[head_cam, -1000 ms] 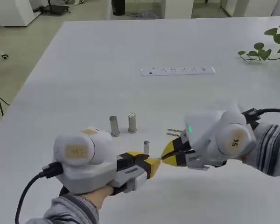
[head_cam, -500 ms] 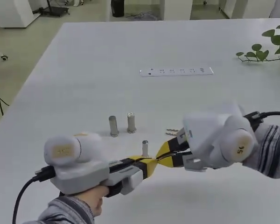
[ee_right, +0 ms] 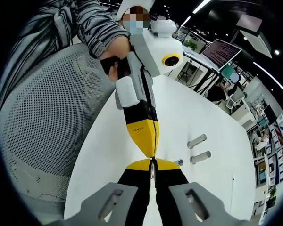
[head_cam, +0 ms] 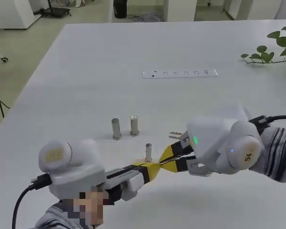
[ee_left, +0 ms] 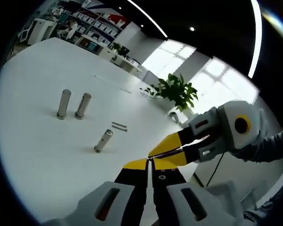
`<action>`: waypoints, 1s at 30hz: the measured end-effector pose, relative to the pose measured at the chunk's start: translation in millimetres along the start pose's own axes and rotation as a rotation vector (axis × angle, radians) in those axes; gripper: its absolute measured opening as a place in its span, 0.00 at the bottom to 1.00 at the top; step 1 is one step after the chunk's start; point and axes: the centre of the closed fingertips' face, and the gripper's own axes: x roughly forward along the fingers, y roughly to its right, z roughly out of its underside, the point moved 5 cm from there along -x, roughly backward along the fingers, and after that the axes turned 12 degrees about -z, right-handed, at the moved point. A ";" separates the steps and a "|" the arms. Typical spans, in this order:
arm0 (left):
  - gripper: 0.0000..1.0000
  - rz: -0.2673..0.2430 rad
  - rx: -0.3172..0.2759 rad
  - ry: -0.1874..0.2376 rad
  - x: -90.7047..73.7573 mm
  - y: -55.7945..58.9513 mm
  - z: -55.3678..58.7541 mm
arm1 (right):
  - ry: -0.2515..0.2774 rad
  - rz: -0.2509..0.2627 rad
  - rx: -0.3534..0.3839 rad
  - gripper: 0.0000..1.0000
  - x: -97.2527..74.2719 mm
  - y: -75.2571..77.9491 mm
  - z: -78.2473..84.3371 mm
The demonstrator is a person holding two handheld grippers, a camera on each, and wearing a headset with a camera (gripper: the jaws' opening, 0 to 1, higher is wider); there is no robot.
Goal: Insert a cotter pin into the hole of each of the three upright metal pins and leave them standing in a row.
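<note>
Yellow jaws of the left gripper (head_cam: 156, 167) and right gripper (head_cam: 166, 161) are meeting tip to tip, both pinching narrow on one cotter pin (ee_right: 153, 169).

The loose cotter pins (head_cam: 176, 135) are too small to count.

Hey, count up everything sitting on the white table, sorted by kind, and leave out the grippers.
Upright metal pins: 3
Loose cotter pins: 2
Power strip: 1
Leafy plant: 1
Total: 7
</note>
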 end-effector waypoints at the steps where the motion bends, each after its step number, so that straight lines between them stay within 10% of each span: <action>1: 0.00 0.000 -0.006 0.000 0.0 -0.2 0.2 | -0.001 -0.001 0.000 0.00 0.2 0.0 0.1; 22: 0.00 0.023 -0.091 -0.002 -2.0 -0.2 1.8 | 0.000 -0.001 -0.014 0.00 -1.0 -4.8 -3.7; 30: 0.00 0.058 0.050 0.015 -5.5 7.5 1.7 | -0.029 -0.009 0.024 0.00 0.1 -7.7 3.8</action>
